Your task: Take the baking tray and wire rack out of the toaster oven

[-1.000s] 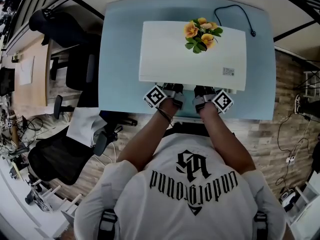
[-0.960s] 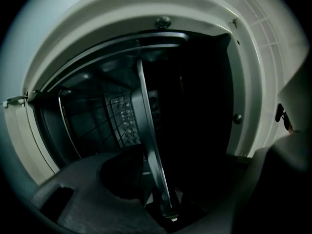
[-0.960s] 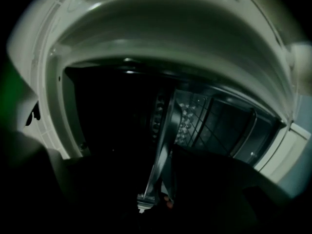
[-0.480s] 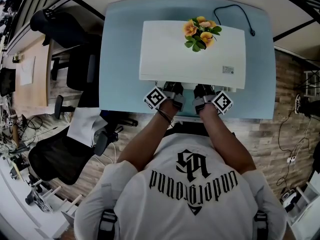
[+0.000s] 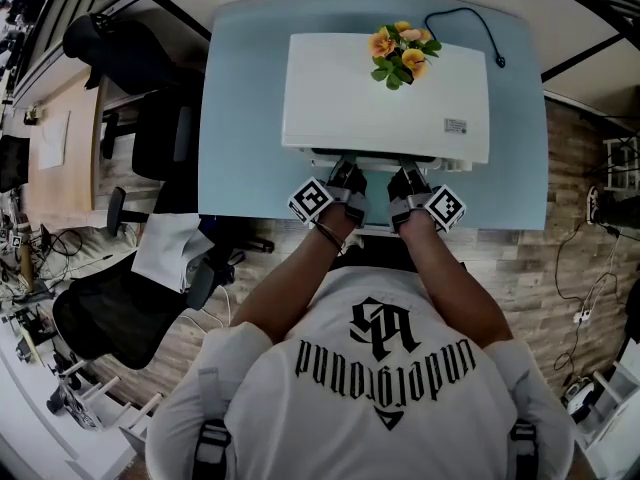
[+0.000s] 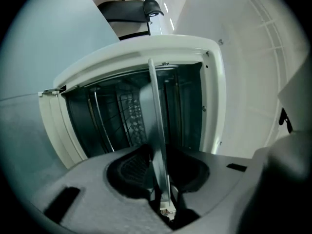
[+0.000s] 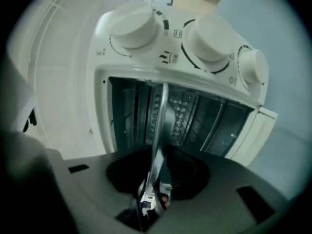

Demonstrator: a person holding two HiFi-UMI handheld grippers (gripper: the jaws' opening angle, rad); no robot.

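On the pale blue tabletop (image 5: 240, 118) the white, boxy toaster oven (image 5: 385, 88) sits mid-surface, mouth toward the near edge. The baking tray (image 6: 155, 126), a thin shiny metal sheet, has started sliding out, so I judge extraction begun. My left gripper (image 6: 161, 179) and right gripper (image 7: 156, 177), jaws just closing, clamp its front rim; dark wire mesh (image 6: 130, 116) shows behind

**Three Views on One Oven Mouth**

My head camera looked steeply down from high above the toaster oven (image 5: 385, 88) and table (image 5: 240, 118). The cameras on the left gripper (image 5: 343, 176) and right gripper (image 5: 408, 178) sat close, facing level into the open oven; both shared the baking tray (image 6: 156, 130) edge and dark cavity.
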